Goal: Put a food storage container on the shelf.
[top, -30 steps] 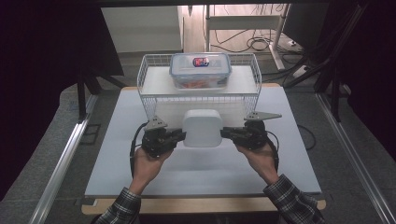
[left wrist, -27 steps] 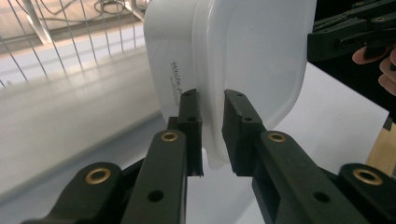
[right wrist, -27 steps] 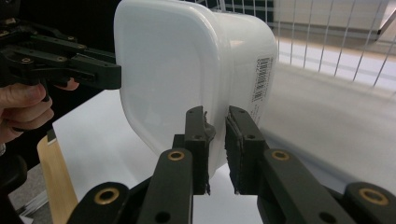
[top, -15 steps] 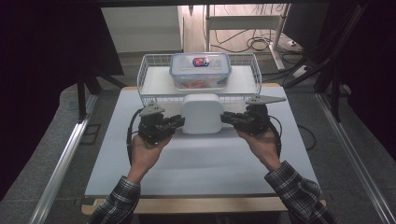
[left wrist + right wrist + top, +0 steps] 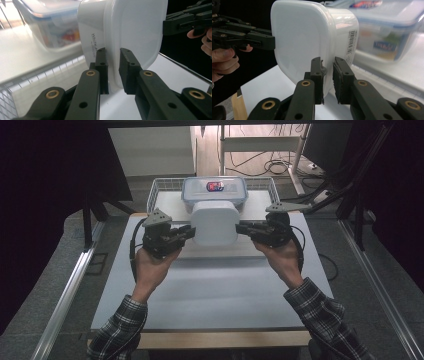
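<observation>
Clear lidded box (image 5: 215, 192) in wire basket (image 5: 160, 190) just behind held white container (image 5: 215, 222).

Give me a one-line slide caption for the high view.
Left gripper and right gripper clamp a white tub by its opposite rims, in front of a wire basket holding a clear lidded box.

The high view looks down from above the near side of the bench (image 5: 210, 290), facing the far side, and takes in the whole top. The left gripper view rides on the left tool (image 5: 186, 233) and looks along its jaws toward the right, very close to the white box (image 5: 130, 32). The right gripper view rides on the right tool (image 5: 243, 227) and looks toward the left, just as close. All three views share the white box and the clear tub (image 5: 215, 190) behind it.
</observation>
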`<state>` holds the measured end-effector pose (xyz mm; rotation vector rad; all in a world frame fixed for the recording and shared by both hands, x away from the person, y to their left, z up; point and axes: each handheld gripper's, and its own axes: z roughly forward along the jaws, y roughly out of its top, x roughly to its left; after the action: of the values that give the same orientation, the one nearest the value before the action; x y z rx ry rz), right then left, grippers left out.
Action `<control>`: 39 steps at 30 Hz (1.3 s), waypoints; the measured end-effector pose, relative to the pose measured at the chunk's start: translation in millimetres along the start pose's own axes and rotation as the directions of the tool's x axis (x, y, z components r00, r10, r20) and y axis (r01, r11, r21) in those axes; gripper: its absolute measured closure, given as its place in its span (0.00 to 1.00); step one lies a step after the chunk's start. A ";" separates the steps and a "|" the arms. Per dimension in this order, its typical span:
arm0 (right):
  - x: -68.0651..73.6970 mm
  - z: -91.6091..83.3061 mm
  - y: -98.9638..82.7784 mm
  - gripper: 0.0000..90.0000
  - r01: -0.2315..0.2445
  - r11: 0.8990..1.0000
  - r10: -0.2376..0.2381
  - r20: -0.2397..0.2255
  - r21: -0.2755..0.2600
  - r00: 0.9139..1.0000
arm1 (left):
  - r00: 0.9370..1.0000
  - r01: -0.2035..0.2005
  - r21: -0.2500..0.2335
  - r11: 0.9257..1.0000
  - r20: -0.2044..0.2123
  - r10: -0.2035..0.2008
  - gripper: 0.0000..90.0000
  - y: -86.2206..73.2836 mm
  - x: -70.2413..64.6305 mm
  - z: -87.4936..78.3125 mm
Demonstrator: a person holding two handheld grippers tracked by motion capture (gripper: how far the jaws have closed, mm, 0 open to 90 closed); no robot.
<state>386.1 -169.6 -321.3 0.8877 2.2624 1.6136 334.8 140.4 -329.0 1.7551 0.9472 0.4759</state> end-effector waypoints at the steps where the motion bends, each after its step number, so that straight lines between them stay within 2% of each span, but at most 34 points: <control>1: -0.1 -0.3 3.9 0.87 0.001 1.000 -0.001 -0.001 -0.003 1.000 | 1.000 -0.001 -0.004 1.000 -0.002 0.001 0.87 3.5 0.4 -0.7; 13: -4.7 -3.5 46.8 0.87 0.012 0.999 -0.011 0.010 -0.045 1.000 | 1.000 -0.013 -0.038 0.999 -0.011 0.013 0.87 46.0 7.6 -6.5; 18: -9.8 -2.2 63.2 0.86 0.009 0.999 -0.007 0.032 -0.052 0.999 | 1.000 -0.005 -0.046 0.999 0.002 0.005 0.87 64.0 14.9 -2.8; 23: -17.0 0.9 79.2 0.86 0.000 0.998 0.003 0.054 -0.065 0.999 | 1.000 -0.007 -0.049 0.999 -0.002 0.007 0.87 82.0 22.0 3.1; 27: -22.5 5.0 89.8 0.86 -0.006 0.998 0.011 0.070 -0.067 0.997 | 1.000 0.016 -0.045 0.999 0.008 -0.015 0.87 89.5 30.9 10.8; 31: -27.2 9.5 94.6 0.85 -0.011 0.998 0.016 0.084 -0.056 0.996 | 0.999 0.036 -0.041 0.998 0.016 -0.036 0.87 90.4 38.0 18.4; 39: -35.2 18.2 96.6 0.85 -0.043 0.998 0.047 0.090 -0.050 0.995 | 0.999 0.037 -0.020 0.999 -0.001 -0.037 0.84 89.7 44.3 30.5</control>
<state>456.3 -155.6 -245.3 0.9858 2.1490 1.6047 416.6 143.3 -263.8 1.7161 0.9713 0.4616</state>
